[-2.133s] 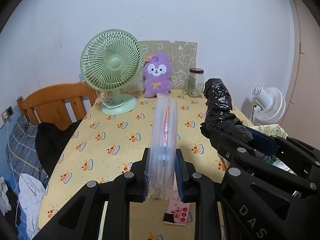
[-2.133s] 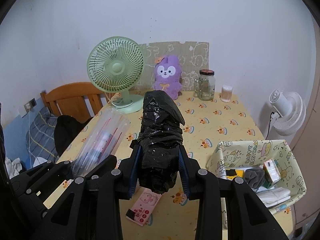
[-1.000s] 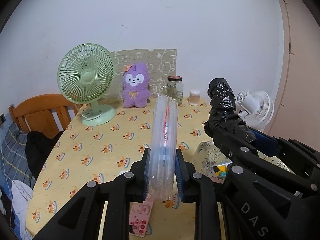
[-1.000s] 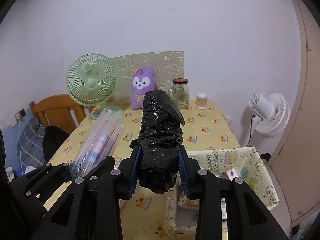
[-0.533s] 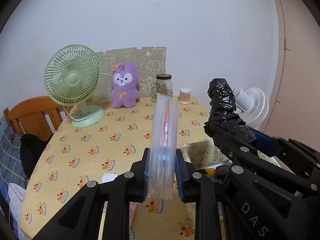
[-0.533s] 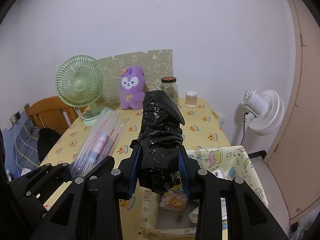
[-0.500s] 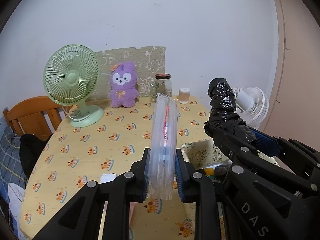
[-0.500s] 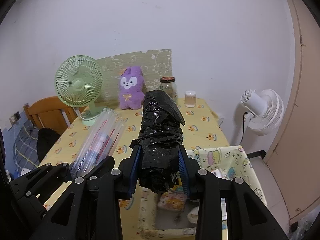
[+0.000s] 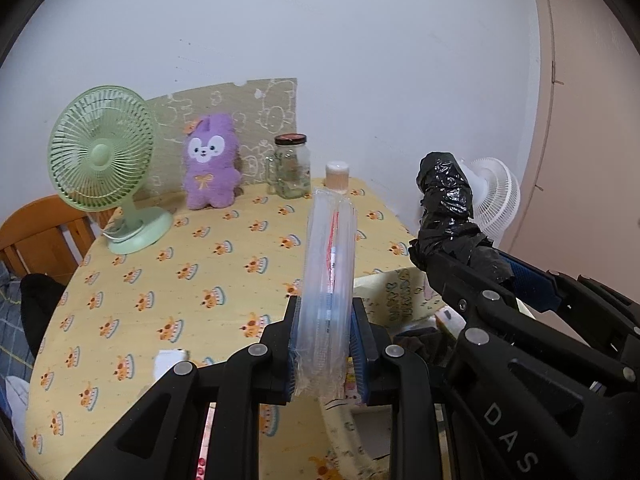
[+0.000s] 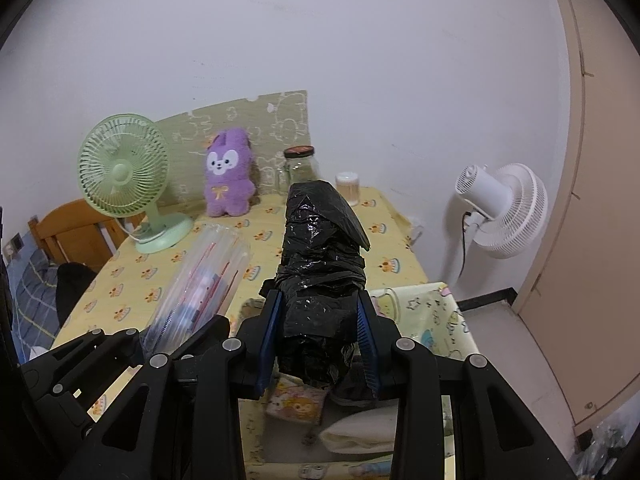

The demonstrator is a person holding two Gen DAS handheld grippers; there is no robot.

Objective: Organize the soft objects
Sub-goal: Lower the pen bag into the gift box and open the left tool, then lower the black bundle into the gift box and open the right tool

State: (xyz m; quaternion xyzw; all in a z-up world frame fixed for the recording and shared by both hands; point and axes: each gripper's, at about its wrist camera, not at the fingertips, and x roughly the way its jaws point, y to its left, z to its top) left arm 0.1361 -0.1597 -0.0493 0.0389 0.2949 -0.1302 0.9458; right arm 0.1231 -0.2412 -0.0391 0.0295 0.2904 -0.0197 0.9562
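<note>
I have the table (image 9: 224, 280) ahead of me, spread with a yellow patterned cloth and reaching back to the wall; off its right edge, low in my right view, sits the yellow printed fabric bin (image 10: 432, 312), with a cartoon packet (image 10: 296, 400) and a pale folded item (image 10: 360, 432) lying inside it; on the floor beyond stands a white fan (image 10: 504, 208); at the table's far left is the green desk fan (image 9: 100, 152), and next to it the purple plush toy (image 9: 210, 164) leans against a patterned board by the wall; right of the toy stands a glass jar (image 9: 290, 168) with a dark lid, then a small lidded cup (image 9: 338, 176). My right tongs (image 10: 320, 336) are pinching a black plastic bag roll (image 10: 320, 256), which stands up from between the blue pads, above the near corner of the bin; my left tongs (image 9: 324, 344) are pressed onto a clear plastic bag roll (image 9: 330, 264) with red and blue print showing through it, held upright over the table's right side, just left of the bin; the two tools sit side by side, near each other but apart.
</note>
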